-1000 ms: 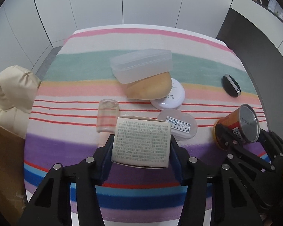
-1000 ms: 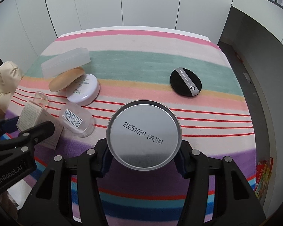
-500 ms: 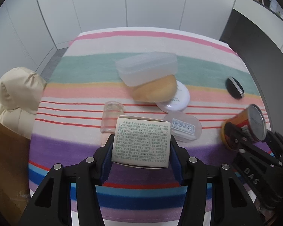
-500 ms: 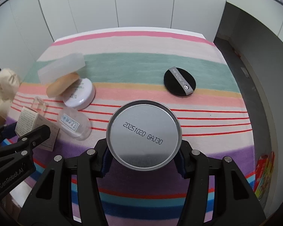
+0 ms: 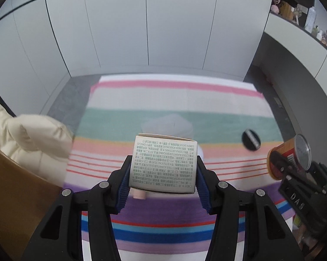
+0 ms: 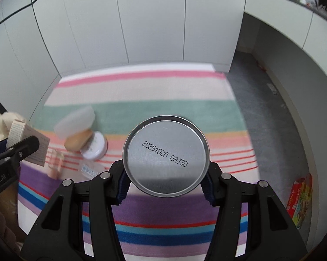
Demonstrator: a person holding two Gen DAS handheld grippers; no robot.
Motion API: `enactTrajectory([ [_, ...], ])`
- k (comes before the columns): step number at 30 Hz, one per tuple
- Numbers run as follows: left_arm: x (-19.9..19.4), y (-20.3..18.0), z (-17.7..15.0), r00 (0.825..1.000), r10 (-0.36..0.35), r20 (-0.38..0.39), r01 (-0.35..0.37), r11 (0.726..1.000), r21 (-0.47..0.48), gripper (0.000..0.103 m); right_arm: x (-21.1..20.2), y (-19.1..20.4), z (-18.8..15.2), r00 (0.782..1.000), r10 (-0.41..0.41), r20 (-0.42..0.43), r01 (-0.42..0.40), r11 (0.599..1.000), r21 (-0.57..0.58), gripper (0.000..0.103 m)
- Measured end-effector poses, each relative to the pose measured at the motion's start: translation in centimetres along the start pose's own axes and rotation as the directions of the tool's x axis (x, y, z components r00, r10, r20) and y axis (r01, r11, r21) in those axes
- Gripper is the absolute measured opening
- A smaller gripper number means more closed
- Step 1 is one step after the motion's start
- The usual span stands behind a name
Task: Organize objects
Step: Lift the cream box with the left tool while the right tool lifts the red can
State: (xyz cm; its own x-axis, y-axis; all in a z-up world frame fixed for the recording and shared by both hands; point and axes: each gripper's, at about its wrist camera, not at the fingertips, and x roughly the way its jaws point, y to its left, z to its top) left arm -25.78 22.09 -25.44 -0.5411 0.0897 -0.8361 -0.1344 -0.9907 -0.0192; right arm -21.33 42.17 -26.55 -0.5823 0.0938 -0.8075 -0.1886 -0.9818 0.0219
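the left tongs (image 5: 163,171) are clamped on a small box (image 5: 163,163), its printed face turned to the camera and its sides pressed between the blue pads (image 5: 124,179). the box is held above the striped worktop (image 5: 178,100), over the pink and red-lined bands. behind the box a frosted case (image 5: 170,124) is seen on the green band, blurred. a black puff (image 5: 251,140) lies to the right on the green and peach bands, well apart from the box. a cream jacket (image 5: 26,139) is seen off the left edge of the worktop.

the right tongs (image 6: 166,174) are clamped on a can (image 6: 166,155), whose silver end, stamped with a date code, faces the camera. in the left view the can (image 5: 289,156) is seen on its side in those tongs (image 5: 298,174), near the right edge of the worktop and clear of the cloth.

in the right view, the worktop (image 6: 141,87) is seen below the can. to the left of the can lie the frosted case (image 6: 75,122), a tan sponge (image 6: 78,142) under it and a white jar (image 6: 94,145) just beside the sponge. a clear lid (image 6: 89,168) and a small clear tube (image 6: 53,163) are blurred near the red lines. the box (image 6: 28,143) is seen at far left in the left tongs (image 6: 15,150).
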Motion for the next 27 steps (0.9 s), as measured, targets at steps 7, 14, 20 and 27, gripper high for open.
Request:
enactTrajectory([
  [7, -4.9, 0.7, 2.7, 0.999, 0.001, 0.052, -0.001, 1.0, -0.006, 0.054, -5.0, -0.1, 3.6, 0.998, -0.006, 0.065, 0.006, 1.0, -0.001, 0.056],
  [14, -11.0, 1.5, 5.0, 0.992, -0.001, 0.124, 0.002, 1.0, -0.008, 0.054, -10.5, 1.3, 6.5, 0.993, 0.004, 0.122, -0.003, 1.0, -0.011, 0.056],
  [20, -16.1, 2.3, 6.7, 0.983, 0.014, 0.182, -0.014, 1.0, 0.0, 0.054, -15.4, 3.4, 8.7, 0.985, 0.02, 0.173, -0.014, 0.999, -0.037, 0.056],
  [27, -22.4, 3.2, 8.0, 0.97, 0.025, 0.241, -0.027, 1.0, 0.005, 0.054, -21.3, 5.4, 10.1, 0.971, 0.022, 0.238, -0.004, 0.997, -0.079, 0.056],
])
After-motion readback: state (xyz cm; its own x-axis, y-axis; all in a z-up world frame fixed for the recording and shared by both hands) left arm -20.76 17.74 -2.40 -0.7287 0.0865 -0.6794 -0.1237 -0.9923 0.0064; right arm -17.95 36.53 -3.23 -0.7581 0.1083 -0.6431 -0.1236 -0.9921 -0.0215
